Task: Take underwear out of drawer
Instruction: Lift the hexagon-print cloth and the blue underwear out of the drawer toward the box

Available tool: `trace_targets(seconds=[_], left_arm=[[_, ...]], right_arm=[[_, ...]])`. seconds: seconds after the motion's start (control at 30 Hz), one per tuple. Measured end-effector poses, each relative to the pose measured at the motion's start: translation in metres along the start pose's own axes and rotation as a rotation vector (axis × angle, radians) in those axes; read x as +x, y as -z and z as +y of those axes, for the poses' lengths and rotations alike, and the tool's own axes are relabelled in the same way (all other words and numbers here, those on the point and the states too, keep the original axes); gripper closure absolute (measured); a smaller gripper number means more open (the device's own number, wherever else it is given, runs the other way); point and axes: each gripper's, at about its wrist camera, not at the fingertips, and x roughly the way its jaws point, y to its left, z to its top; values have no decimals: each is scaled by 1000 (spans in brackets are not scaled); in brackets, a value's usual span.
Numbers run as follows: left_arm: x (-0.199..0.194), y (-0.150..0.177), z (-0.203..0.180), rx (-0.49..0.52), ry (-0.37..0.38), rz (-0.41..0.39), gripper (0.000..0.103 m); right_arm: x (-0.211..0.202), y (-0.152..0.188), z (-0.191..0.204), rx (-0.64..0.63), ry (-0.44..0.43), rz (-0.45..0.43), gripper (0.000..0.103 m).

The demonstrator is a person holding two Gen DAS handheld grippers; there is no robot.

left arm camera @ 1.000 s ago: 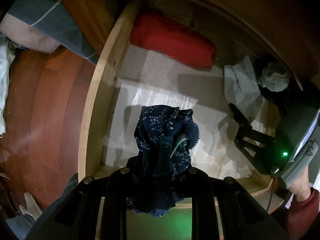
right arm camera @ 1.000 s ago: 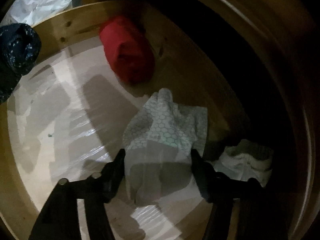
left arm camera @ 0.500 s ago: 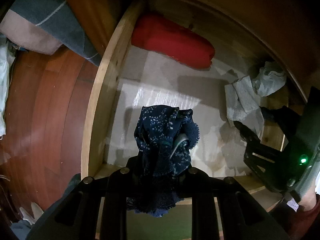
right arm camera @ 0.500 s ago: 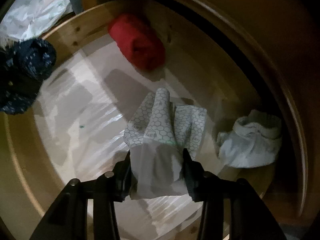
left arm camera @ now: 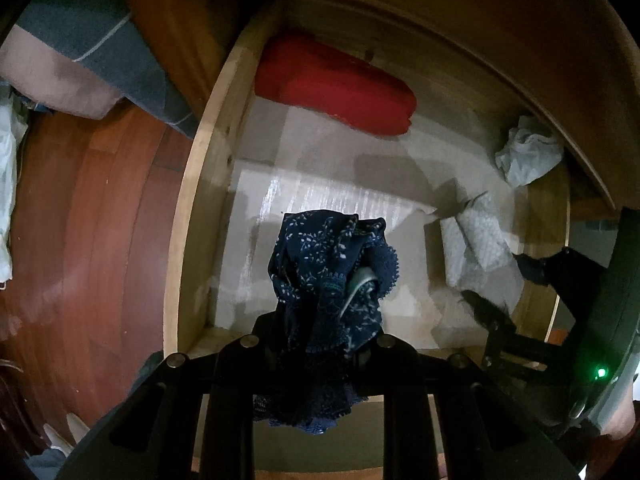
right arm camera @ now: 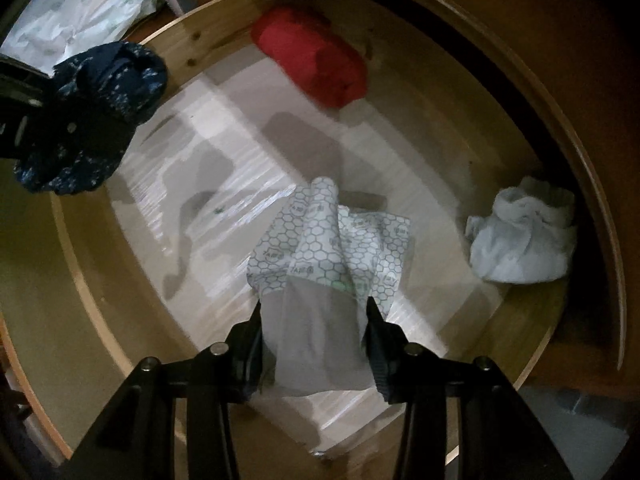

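Observation:
A wooden drawer (left arm camera: 188, 216) stands pulled out below both grippers. My left gripper (left arm camera: 324, 332) is shut on navy patterned lace underwear (left arm camera: 332, 280), which hangs bunched above the drawer's front left; that bundle (right arm camera: 92, 120) also shows at the left of the right wrist view. My right gripper (right arm camera: 314, 320) is shut on grey underwear with a white hexagon print (right arm camera: 332, 248), held a little above the drawer's pale lining; the same garment (left arm camera: 476, 244) shows at the right of the left wrist view. Red folded underwear (left arm camera: 336, 88) lies at the drawer's back. A crumpled white piece (right arm camera: 524, 232) sits in the right corner.
The drawer's pale lining (right arm camera: 224, 168) shows between the garments. A dark furniture top (left arm camera: 440, 20) overhangs the drawer's back. Left of the drawer lies red-brown wood floor (left arm camera: 80, 220) with blue and pink bedding (left arm camera: 80, 48) behind it. A person's hand and red sleeve (left arm camera: 624, 436) show at lower right.
My right gripper has shut on the hexagon-print underwear and lifted it slightly off the lining. The left gripper with the navy underwear has stayed put.

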Motion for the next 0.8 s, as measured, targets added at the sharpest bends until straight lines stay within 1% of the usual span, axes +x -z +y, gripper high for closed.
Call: trace_targets(seconds=[0.07, 0.13, 0.17, 0.2, 0.3, 0.33, 0.4, 0.43, 0.5, 0.53, 0.63, 0.7, 0.8], left_arm=[[-2, 1, -2, 10, 7, -4, 83], [-3, 1, -3, 19, 9, -9, 83], [-4, 1, -3, 20, 11, -11, 83], [-5, 1, -3, 23, 14, -14, 83], [-8, 2, -5, 30, 14, -25, 83], [-10, 3, -6, 35, 15, -30, 83], [-14, 5, -8, 49, 19, -40, 83], [-16, 6, -9, 55, 26, -47, 83], [-20, 7, -11, 67, 33, -62, 83], [-22, 8, -12, 72, 31, -72, 83], [-28, 10, -15, 92, 3, -108, 83], [-30, 11, -18, 106, -17, -124, 83], [-33, 15, -23, 132, -24, -141, 83]], right_arm=[[-5, -4, -7, 15, 13, -17, 59], [-11, -6, -13, 56, -26, -25, 59], [-15, -7, -13, 57, -15, -36, 59], [-15, -4, -12, 59, -8, -45, 59], [-32, 1, -14, 128, -30, -91, 59], [-42, 11, 1, 148, -35, -105, 59], [-50, 16, -1, 203, -49, -142, 59], [-58, 29, 7, 223, -54, -152, 59], [-71, 37, 10, 278, -71, -178, 59], [-71, 43, 20, 304, -68, -197, 59], [-86, 59, 21, 368, -61, -244, 59], [-89, 64, 21, 407, -42, -276, 59], [-101, 73, 20, 464, -56, -312, 59]])
